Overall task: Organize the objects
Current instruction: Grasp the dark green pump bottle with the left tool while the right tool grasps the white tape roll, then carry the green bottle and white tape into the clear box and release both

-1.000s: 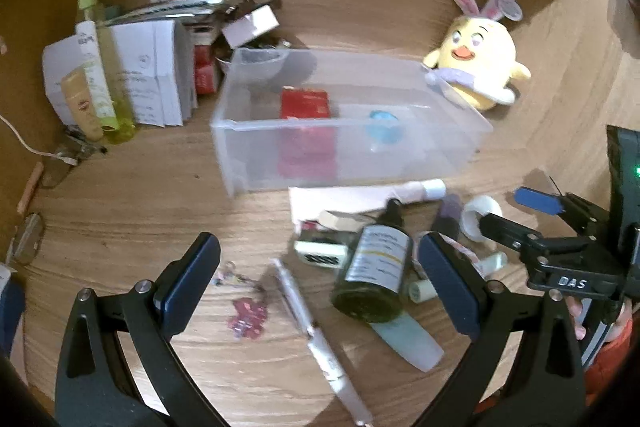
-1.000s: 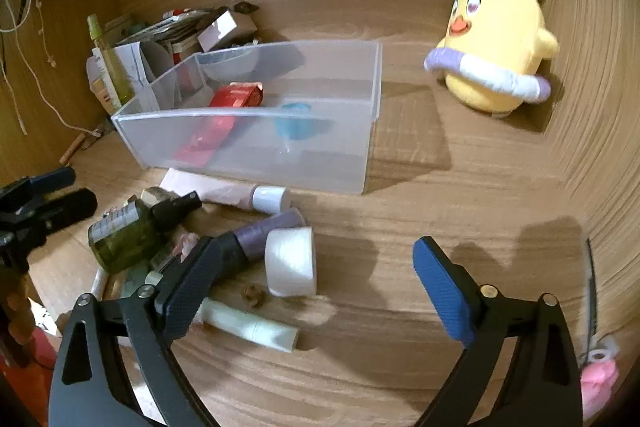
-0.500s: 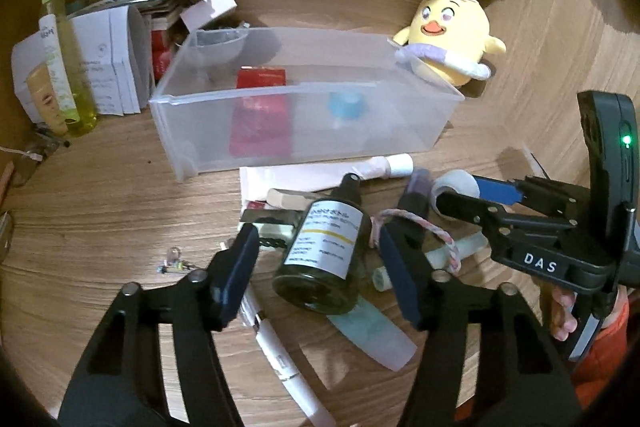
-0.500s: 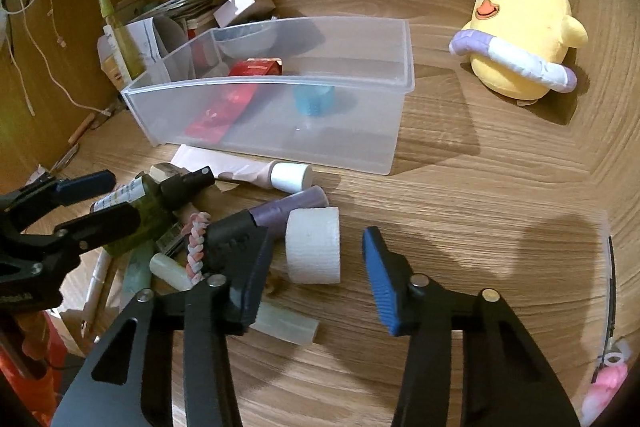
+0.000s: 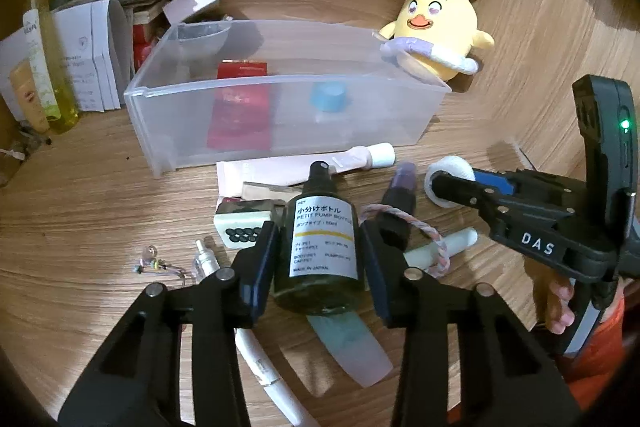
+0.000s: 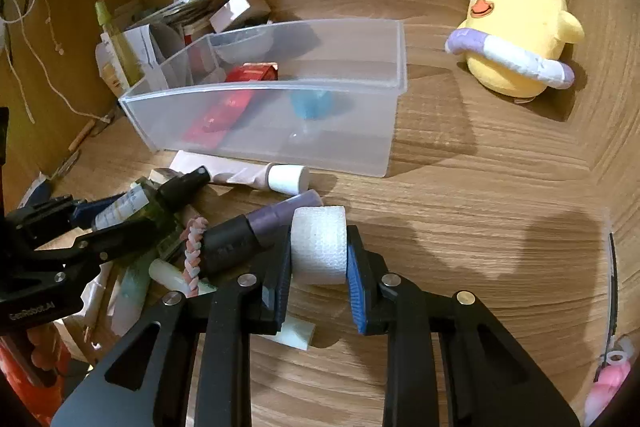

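Left view: the left gripper [image 5: 318,263] angles down, jaws closing around the dark bottle [image 5: 320,247], apparently touching. Right view: the right gripper [image 6: 318,267] tilts down, jaws closing onto the white roll [image 6: 319,247]; a pink toy [image 6: 608,383] shows only here.

bottle label [image 5: 321,239]: "PETIT PUMP BOTTLE", "MADE IN JAPAN", Japanese characters
right hand-held gripper [image 5: 452,187]: "DAS"
left hand-held gripper [image 6: 100,227]: "GenRobot.AI"
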### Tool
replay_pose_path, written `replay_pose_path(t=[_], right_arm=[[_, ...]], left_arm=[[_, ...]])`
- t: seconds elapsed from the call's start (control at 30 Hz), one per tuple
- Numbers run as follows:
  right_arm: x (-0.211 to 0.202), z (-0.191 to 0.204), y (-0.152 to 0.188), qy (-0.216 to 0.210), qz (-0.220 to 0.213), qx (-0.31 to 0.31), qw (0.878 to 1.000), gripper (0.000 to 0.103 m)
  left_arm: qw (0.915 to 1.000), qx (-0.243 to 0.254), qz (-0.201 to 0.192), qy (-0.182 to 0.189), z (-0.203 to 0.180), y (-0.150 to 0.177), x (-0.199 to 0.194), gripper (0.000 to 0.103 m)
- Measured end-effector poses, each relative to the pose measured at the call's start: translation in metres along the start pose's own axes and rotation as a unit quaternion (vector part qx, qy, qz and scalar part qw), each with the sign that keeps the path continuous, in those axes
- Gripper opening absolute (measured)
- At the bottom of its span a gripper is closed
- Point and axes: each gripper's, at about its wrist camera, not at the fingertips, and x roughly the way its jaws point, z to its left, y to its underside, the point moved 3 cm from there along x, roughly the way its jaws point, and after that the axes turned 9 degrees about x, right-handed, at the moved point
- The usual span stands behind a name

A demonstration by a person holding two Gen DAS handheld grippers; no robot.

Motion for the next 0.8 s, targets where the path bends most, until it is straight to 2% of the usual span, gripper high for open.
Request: replay_pose_path(t=[0.8], right_arm=[[-0.052,0.005,-0.032,-0.008,-0.079,-0.003,0.997,0.022]], left_arm=[[0.9962,0.006,-0.086,-0.011,-0.001,-0.037,-0.055,0.041]])
